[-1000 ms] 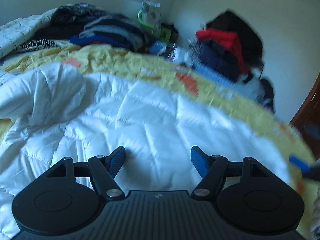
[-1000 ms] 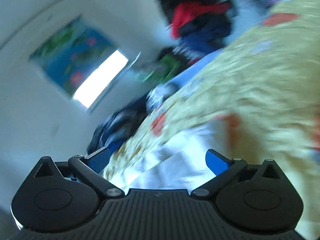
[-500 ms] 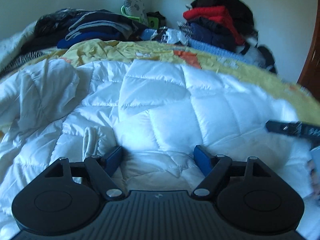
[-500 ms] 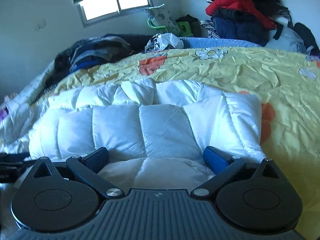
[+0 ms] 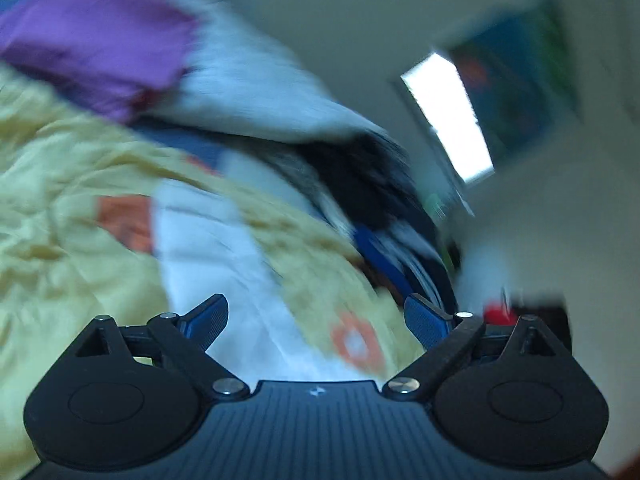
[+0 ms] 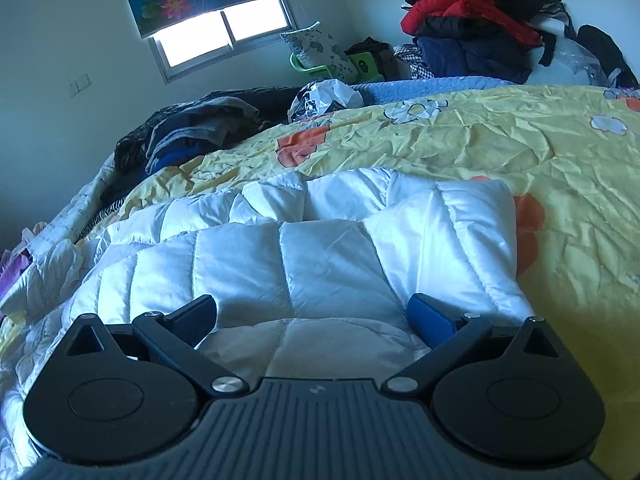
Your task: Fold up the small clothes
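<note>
White quilted jacket (image 6: 320,248) lying folded on the yellow floral bedspread (image 6: 520,152). Right gripper (image 6: 312,316) over its near edge, jaws spread, nothing pinched. Left gripper (image 5: 316,316), blurred view, jaws opening, empty.

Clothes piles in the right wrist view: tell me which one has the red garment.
The pile against the far right wall: a red jacket lies on it. The pile below the window is only dark blues and greys.

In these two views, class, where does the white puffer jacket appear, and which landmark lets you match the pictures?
Left wrist view: the white puffer jacket is a blurred strip at lower centre, running up from between the fingers.
Right wrist view: it fills the lower middle, lying on the bedspread.
Shared landmark: the bright window.
</note>
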`<state>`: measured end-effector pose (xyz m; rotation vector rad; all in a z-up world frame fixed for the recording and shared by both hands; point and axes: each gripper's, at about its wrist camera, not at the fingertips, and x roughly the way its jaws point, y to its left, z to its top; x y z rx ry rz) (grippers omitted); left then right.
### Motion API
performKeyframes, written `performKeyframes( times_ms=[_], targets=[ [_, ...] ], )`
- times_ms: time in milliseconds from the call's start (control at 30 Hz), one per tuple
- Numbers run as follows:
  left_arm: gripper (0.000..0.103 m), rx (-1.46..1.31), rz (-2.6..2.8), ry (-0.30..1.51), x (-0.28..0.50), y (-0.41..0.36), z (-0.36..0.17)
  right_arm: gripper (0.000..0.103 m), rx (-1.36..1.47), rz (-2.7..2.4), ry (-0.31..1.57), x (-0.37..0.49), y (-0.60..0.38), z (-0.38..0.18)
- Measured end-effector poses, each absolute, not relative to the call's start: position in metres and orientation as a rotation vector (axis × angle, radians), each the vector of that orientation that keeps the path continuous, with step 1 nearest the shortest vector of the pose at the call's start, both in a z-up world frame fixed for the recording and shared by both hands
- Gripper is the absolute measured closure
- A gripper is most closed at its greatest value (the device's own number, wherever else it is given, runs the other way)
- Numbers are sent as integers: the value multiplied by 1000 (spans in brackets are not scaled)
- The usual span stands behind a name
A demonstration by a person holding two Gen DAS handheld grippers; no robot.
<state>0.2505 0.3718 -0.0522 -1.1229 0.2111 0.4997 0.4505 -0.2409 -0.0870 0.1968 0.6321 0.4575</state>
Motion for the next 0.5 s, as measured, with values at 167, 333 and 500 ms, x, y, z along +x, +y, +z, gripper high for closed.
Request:
performKeyframes(
  times_ms=[167,333,500],
  targets=[
    [8,-1211,552,288,266,429,-86,3,191,449,631,450,-239,-87],
    [26,-1179,543,375,282,444,-104,3,187,445,631,450,-239,-87],
    [44,-1150,588,449,304,452,-121,3,185,443,631,450,-239,-87]
  ],
)
